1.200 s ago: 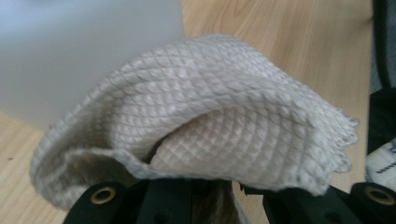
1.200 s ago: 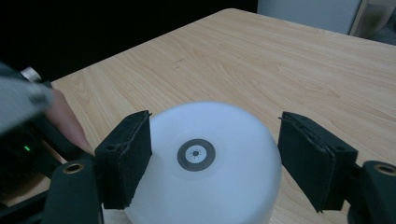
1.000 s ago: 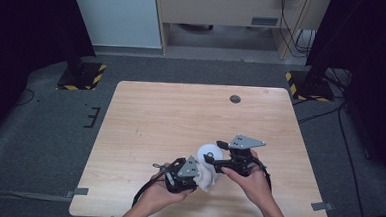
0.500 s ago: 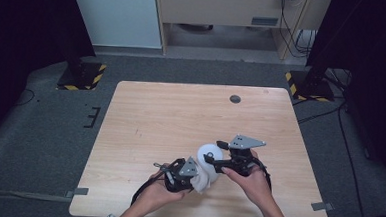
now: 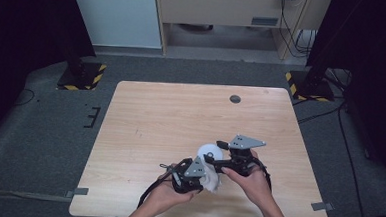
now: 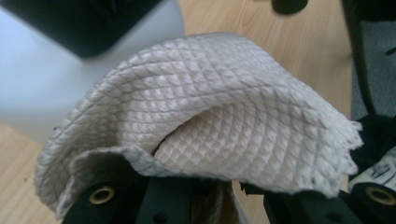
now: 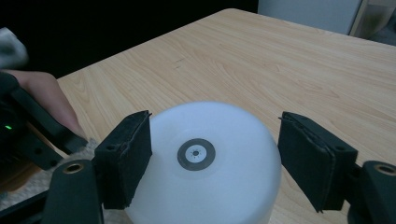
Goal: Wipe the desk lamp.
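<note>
My left gripper (image 5: 193, 172) is clamped on a white waffle-weave cloth (image 6: 224, 116), bunched over its jaws and pressed against the white cup (image 7: 203, 163) at the table's (image 5: 170, 117) 6 o'clock edge. My right gripper (image 7: 212, 161) straddles the upturned cup, jaws wide; the left pad touches its wall, the right pad stands just off at 3 o'clock. Cloth sits at the cup's 7 o'clock.

A small dark round disc (image 5: 235, 98) lies on the wooden table (image 5: 170, 122) near its far edge, toward the far right corner
</note>
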